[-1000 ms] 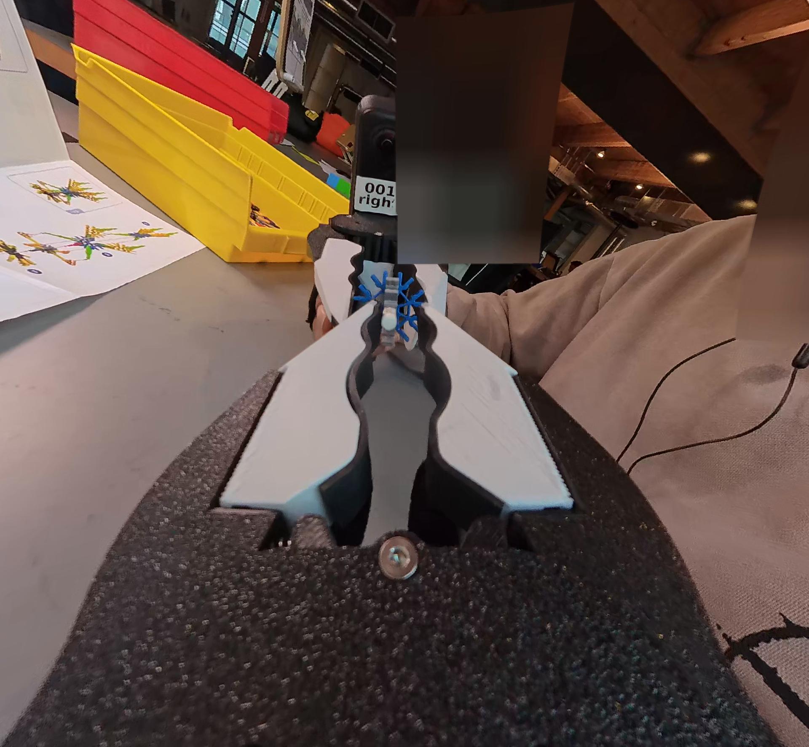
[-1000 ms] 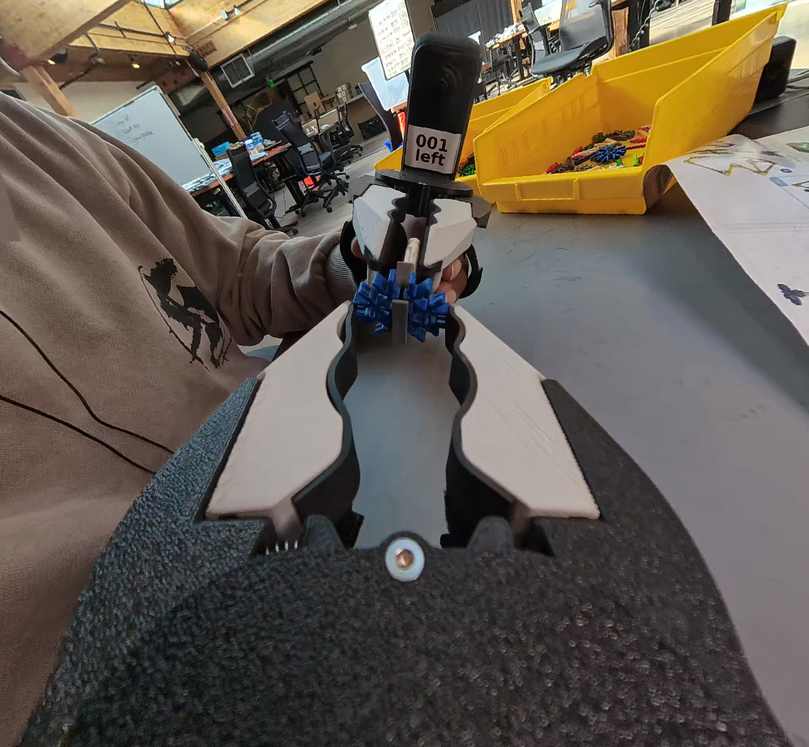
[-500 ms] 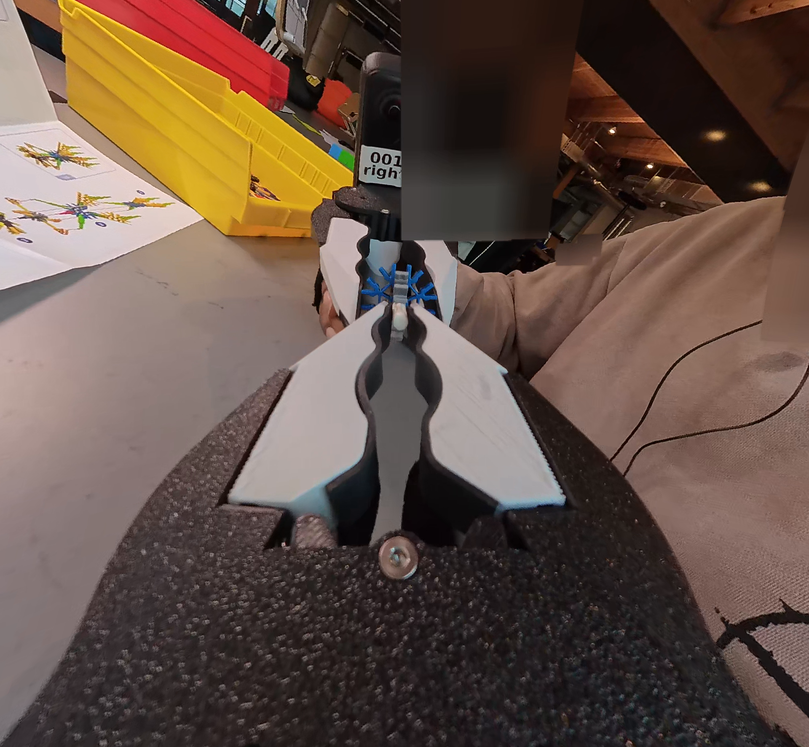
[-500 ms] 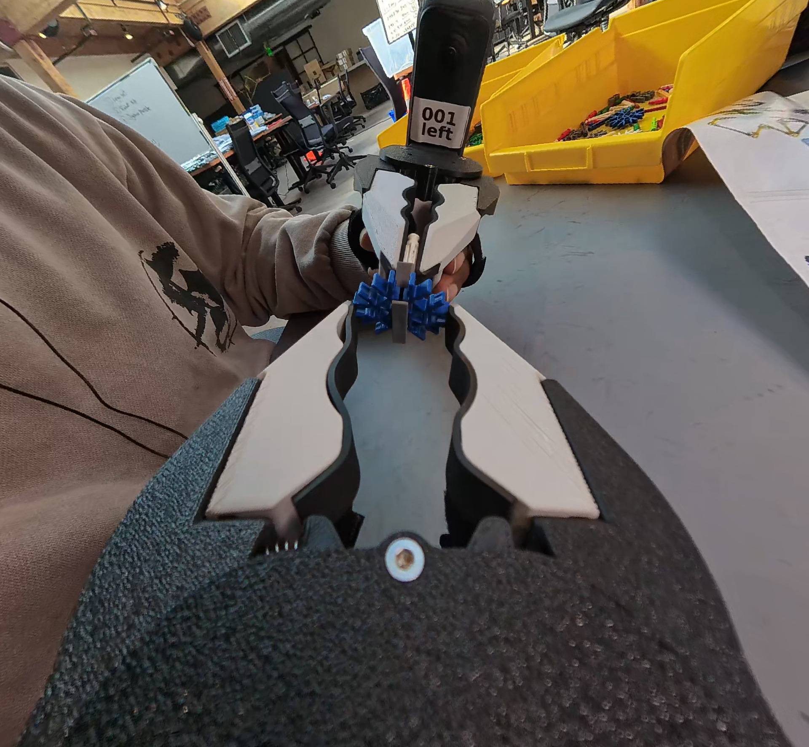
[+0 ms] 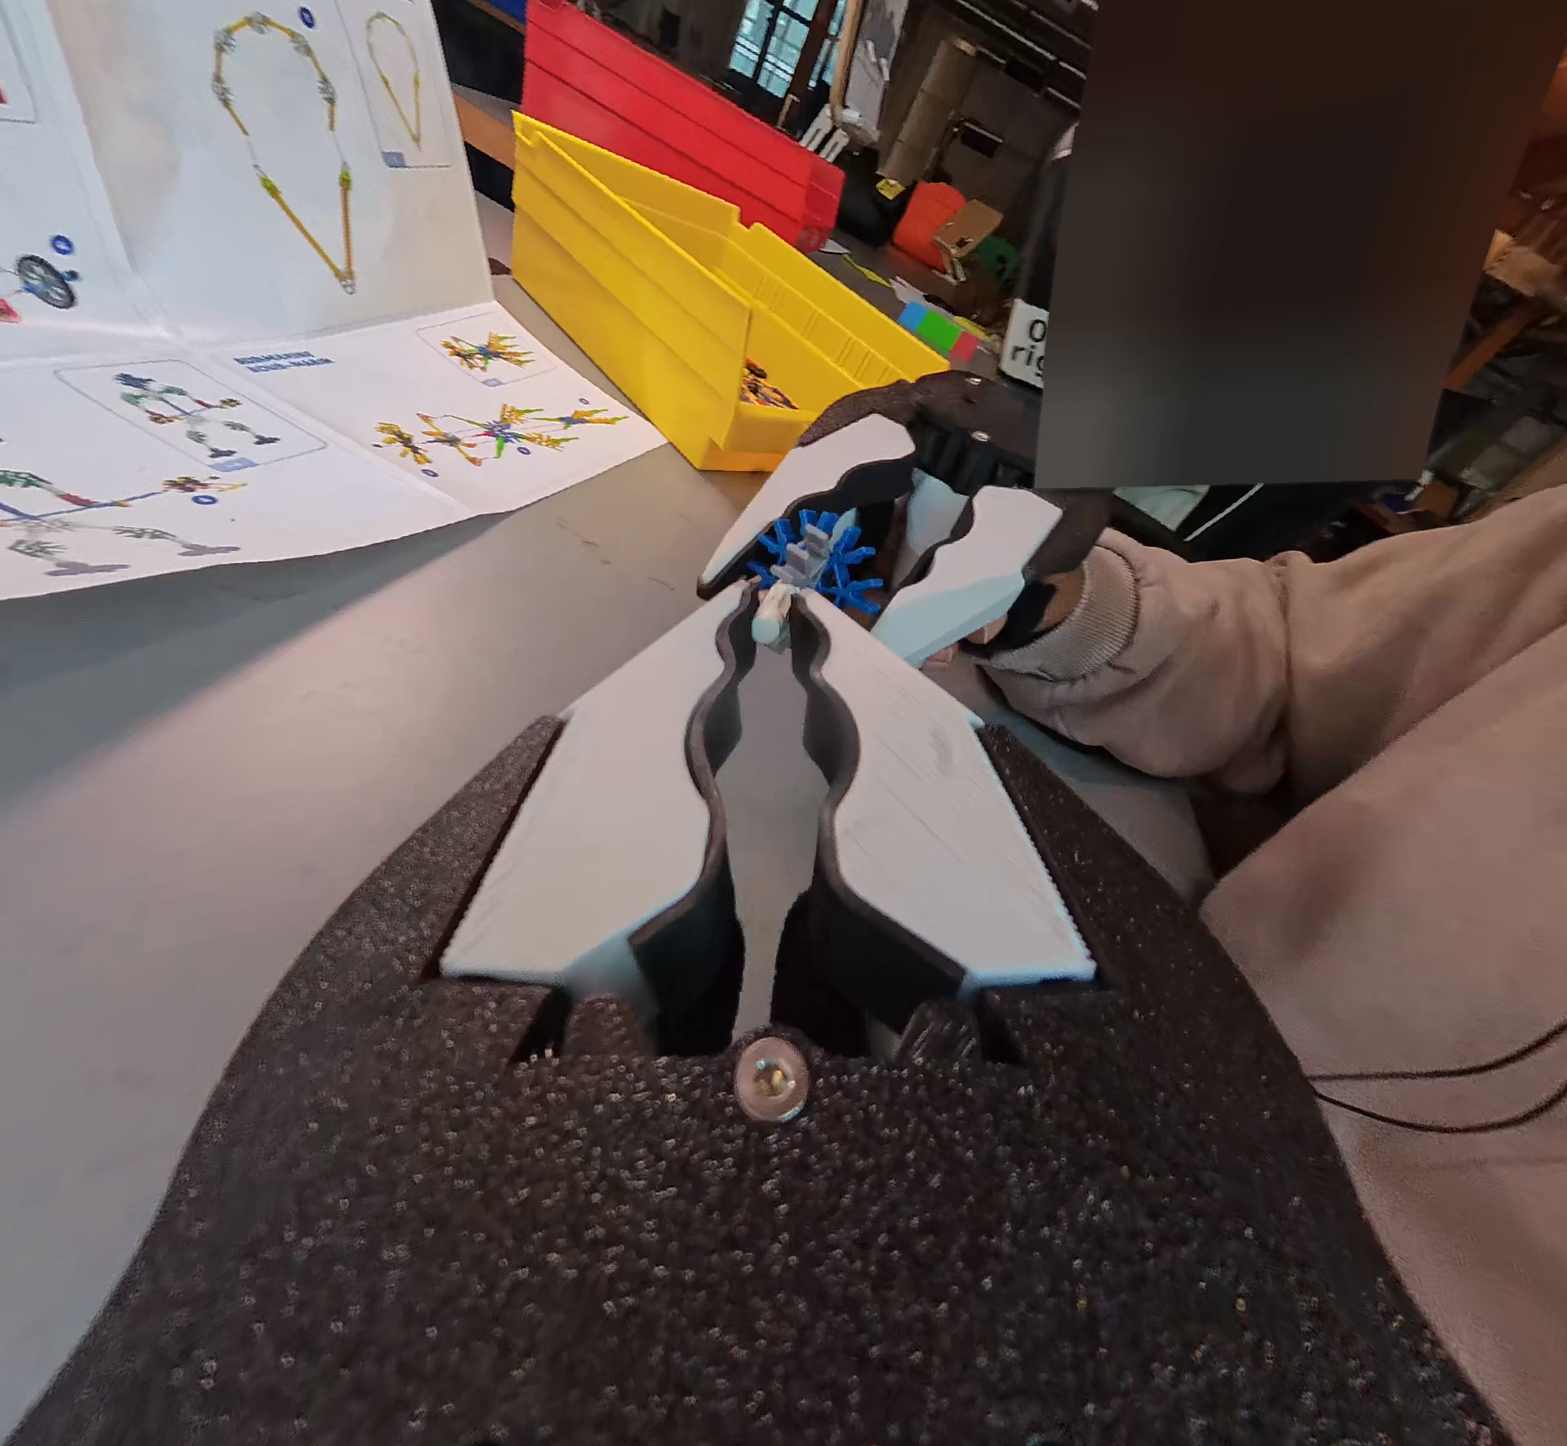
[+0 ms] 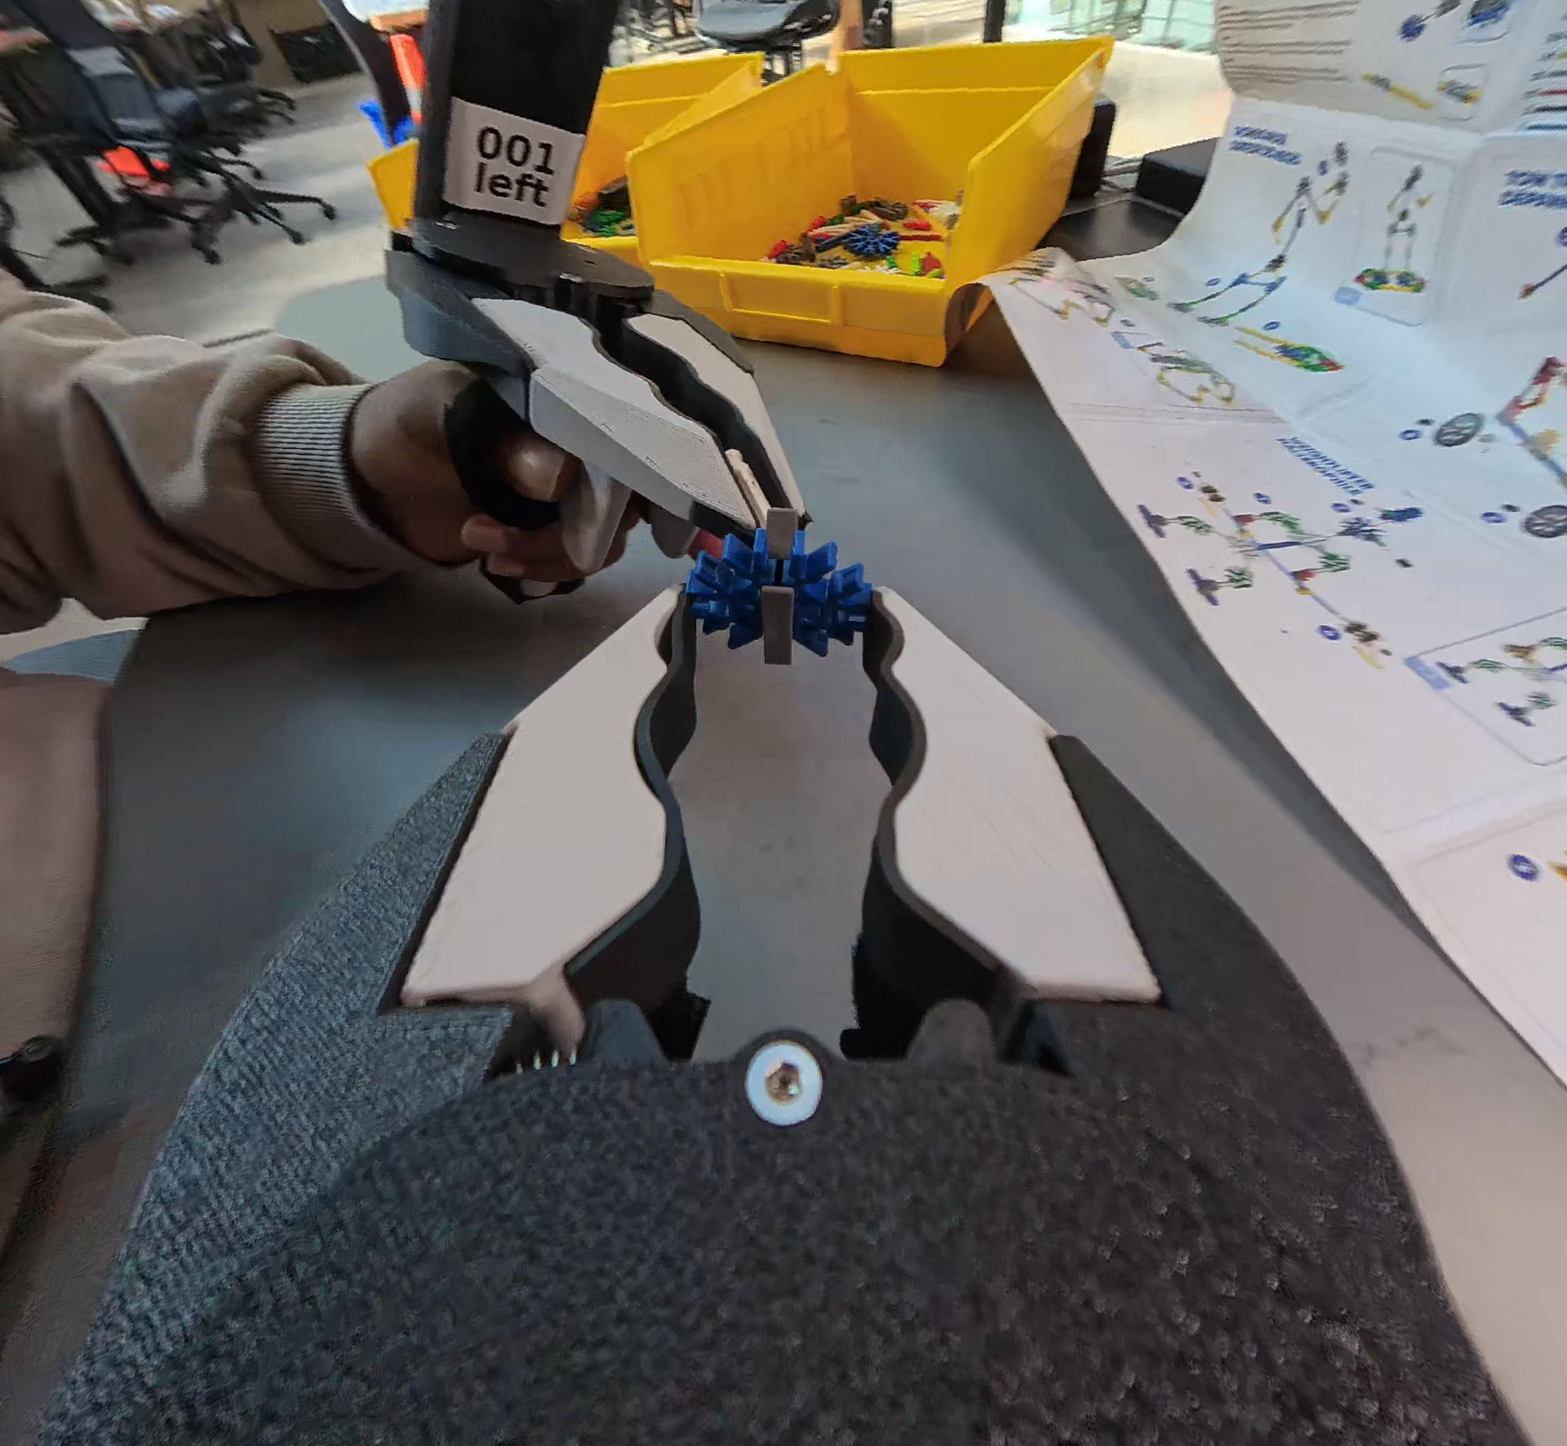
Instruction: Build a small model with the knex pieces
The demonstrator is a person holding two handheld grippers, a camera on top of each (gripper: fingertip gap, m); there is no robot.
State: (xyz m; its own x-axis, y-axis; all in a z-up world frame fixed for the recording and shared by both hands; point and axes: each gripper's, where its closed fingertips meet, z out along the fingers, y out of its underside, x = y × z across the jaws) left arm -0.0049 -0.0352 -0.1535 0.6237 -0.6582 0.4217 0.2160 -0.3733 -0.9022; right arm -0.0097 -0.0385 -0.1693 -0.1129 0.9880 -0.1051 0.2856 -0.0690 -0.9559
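Observation:
My left gripper (image 5: 773, 607) is shut on a short white rod (image 5: 770, 624). The rod's far end meets a grey connector (image 5: 805, 553) set in a blue snowflake connector (image 5: 839, 568). My right gripper (image 6: 778, 600) is shut on the blue snowflake connector (image 6: 729, 596), with the grey connector (image 6: 777, 625) in its middle. In the right wrist view, the left gripper (image 6: 776, 525) comes in from the upper left, held by a hand. Its white rod (image 6: 746, 477) touches the top of the grey piece. In the left wrist view, the right gripper (image 5: 814, 583) faces me, tilted.
Yellow bins (image 6: 848, 303) with several loose coloured pieces stand at the back of the grey table (image 5: 254, 727). Red bins (image 5: 678, 125) are stacked behind the yellow bins (image 5: 644, 320). A folded instruction sheet (image 5: 254, 388) lies and stands beside them (image 6: 1272, 515). A beige sleeve (image 5: 1229, 642) is close by. My left and right fingertips are right by each other.
Both grippers have swung round and dropped toward the table, still holding their pieces. The left gripper now meets the connector at an angle from the side, not head-on.

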